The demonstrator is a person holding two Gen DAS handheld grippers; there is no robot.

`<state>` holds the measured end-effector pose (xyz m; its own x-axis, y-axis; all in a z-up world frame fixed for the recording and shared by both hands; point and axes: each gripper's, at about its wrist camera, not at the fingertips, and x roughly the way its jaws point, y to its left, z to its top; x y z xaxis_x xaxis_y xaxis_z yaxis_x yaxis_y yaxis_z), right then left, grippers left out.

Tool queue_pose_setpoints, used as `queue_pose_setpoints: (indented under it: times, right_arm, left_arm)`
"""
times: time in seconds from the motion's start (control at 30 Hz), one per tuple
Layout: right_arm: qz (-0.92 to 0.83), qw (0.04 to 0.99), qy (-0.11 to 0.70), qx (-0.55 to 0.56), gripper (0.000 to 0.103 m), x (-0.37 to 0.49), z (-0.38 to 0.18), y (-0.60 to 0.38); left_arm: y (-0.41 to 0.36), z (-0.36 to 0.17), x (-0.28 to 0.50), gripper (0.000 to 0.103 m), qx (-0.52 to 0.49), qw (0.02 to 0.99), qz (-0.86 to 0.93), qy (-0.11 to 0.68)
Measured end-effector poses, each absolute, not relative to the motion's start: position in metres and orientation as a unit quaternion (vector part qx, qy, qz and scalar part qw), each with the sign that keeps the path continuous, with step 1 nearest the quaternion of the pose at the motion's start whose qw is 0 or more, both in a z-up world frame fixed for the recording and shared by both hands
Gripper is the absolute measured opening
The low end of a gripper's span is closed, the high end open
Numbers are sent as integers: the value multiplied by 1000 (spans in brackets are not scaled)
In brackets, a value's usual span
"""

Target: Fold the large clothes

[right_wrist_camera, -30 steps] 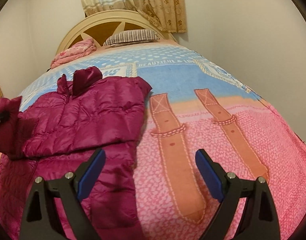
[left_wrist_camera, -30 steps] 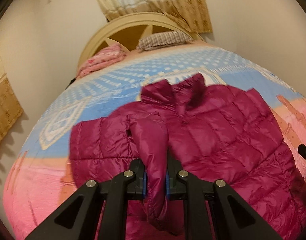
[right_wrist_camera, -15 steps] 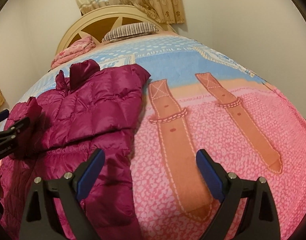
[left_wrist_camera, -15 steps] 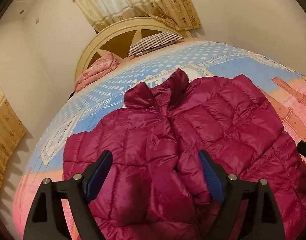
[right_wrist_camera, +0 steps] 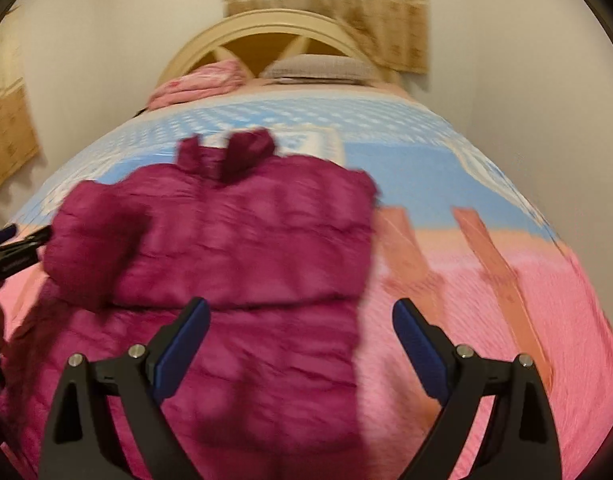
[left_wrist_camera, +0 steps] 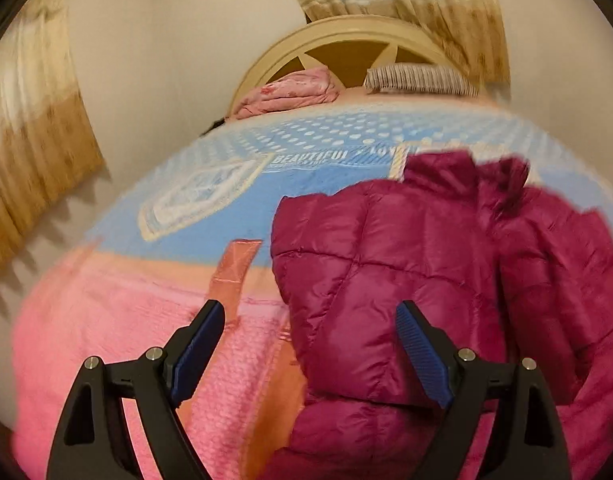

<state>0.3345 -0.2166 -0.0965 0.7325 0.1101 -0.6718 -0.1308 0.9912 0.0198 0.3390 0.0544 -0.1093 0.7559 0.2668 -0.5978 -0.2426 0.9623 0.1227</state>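
Magenta quilted puffer jacket (right_wrist_camera: 242, 248) lay front-up on the bed, collar (right_wrist_camera: 230, 152) toward the headboard, hem toward the foot. Both sleeves were folded in over the chest; the one on the jacket's left-hand side sat as a thick flap (left_wrist_camera: 370, 280) across the body. Jacket rested mostly on the pink part of the blanket (right_wrist_camera: 506, 340), its collar reaching the blue part.

Left gripper (left_wrist_camera: 310, 340) hovered above the jacket's edge, jaws spread wide, nothing between the blue pads (left_wrist_camera: 198, 344); one pad over bare blanket, the other over the folded sleeve. It held nothing. From the right wrist view it showed only as a dark tip at the far left (right_wrist_camera: 14, 256), beside the jacket's shoulder.

Right gripper (right_wrist_camera: 302, 340) likewise stood wide open and empty, above the jacket's lower half, one pad over fabric, one over pink blanket.

Farther off: a folded pink quilt (left_wrist_camera: 290, 92) and a striped pillow (left_wrist_camera: 418, 78) against the cream arched headboard (left_wrist_camera: 346, 36); beige curtains (right_wrist_camera: 326, 8) behind it.
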Motion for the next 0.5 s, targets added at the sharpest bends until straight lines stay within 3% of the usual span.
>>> queue_pose_setpoints:
  times: [0.1, 0.2, 0.3, 0.4, 0.43, 0.47, 0.5]
  right_arm:
    - [87, 933, 349, -11, 94, 340, -82, -193]
    - [121, 928, 352, -1, 94, 353, -83, -163]
    - [135, 914, 382, -4, 83, 372, -105, -130]
    - [147, 896, 419, 5, 68, 387, -131, -115]
    - [155, 889, 430, 11, 59, 390, -139, -111]
    - [165, 882, 442, 21, 40, 393, -148, -110]
    - [175, 877, 446, 28, 34, 393, -152, -109]
  left_arm:
    - [52, -106, 335, 89, 33, 945, 135, 295]
    - [59, -126, 357, 90, 46, 929, 160, 332]
    - [72, -145, 369, 90, 16, 919, 160, 359]
    - [80, -154, 367, 90, -12, 921, 150, 360]
    - [80, -155, 366, 90, -13, 922, 146, 358]
    - [79, -156, 364, 90, -11, 923, 144, 358]
    - [80, -157, 364, 90, -10, 923, 140, 358]
